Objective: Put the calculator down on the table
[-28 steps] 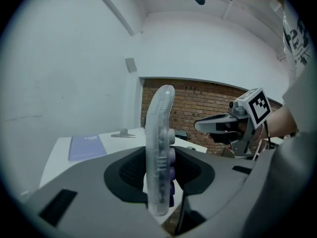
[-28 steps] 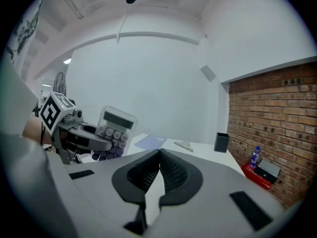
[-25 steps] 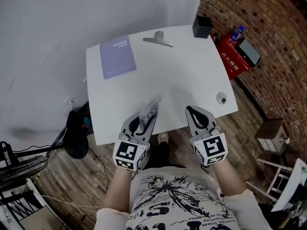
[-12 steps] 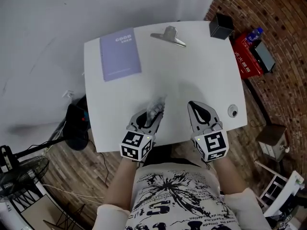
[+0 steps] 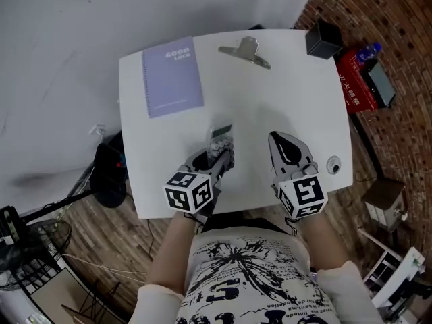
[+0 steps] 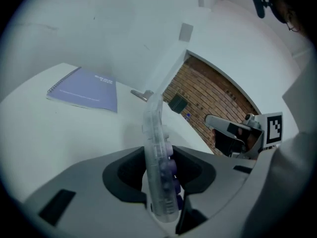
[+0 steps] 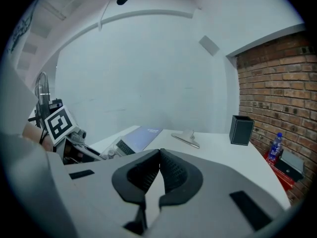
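Observation:
A clear plastic calculator (image 5: pixel 220 139) with purple keys lies low over the white table (image 5: pixel 283 93), near its front edge. My left gripper (image 5: pixel 219 152) holds its near end; the jaws are opening, and the pads still touch the calculator on both sides. In the left gripper view the calculator (image 6: pixel 153 118) stands edge-on between the jaws of my left gripper (image 6: pixel 158 150). To the right, my right gripper (image 5: pixel 287 144) hovers over the table, its jaws shut with nothing in them. In the right gripper view its pads meet at the tips of my right gripper (image 7: pixel 159 155), and the calculator (image 7: pixel 119 147) shows at the left.
A purple spiral notebook (image 5: pixel 173 75) lies at the table's far left, a metal binder clip (image 5: pixel 246 51) at the far middle, a black pen holder (image 5: pixel 322 40) at the far right corner. A small round object (image 5: pixel 333 165) sits near the right edge. A red box (image 5: pixel 358 79) rests on the floor.
Both grippers have moved forward over the table and come lower. The left gripper has rolled, so the calculator lies flatter and closer to the tabletop.

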`<act>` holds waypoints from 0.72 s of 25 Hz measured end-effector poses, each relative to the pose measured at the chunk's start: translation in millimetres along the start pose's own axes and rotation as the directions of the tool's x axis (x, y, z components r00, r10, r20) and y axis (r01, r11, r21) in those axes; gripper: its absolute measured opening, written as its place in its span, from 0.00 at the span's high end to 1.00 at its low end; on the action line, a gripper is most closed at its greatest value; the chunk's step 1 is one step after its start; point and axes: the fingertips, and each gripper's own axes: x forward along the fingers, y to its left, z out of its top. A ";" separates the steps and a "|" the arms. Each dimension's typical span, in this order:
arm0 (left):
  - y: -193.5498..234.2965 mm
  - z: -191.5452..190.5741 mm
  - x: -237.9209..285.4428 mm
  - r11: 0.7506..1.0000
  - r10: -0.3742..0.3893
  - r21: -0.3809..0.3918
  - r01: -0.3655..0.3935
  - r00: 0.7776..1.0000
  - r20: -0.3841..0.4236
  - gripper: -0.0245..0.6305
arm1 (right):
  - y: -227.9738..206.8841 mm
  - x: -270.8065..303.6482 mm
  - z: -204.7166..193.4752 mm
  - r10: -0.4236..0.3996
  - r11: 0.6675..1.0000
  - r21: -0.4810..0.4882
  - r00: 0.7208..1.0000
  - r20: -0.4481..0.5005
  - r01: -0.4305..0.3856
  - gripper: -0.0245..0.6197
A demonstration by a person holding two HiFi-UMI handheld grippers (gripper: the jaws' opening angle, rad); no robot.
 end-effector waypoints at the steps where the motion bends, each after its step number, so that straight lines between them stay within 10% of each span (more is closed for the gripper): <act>1: 5.7 0.7 2.3 1.000 0.017 -0.017 -0.017 1.000 -0.011 0.71 | -1.0 3.1 1.2 0.001 1.000 0.003 1.000 0.002 -0.001 0.94; 18: 47.2 -1.6 -0.1 0.994 0.100 -0.030 -0.102 0.993 -0.060 0.60 | 14.2 36.0 6.9 0.033 0.999 -0.001 0.999 -0.040 -0.033 0.94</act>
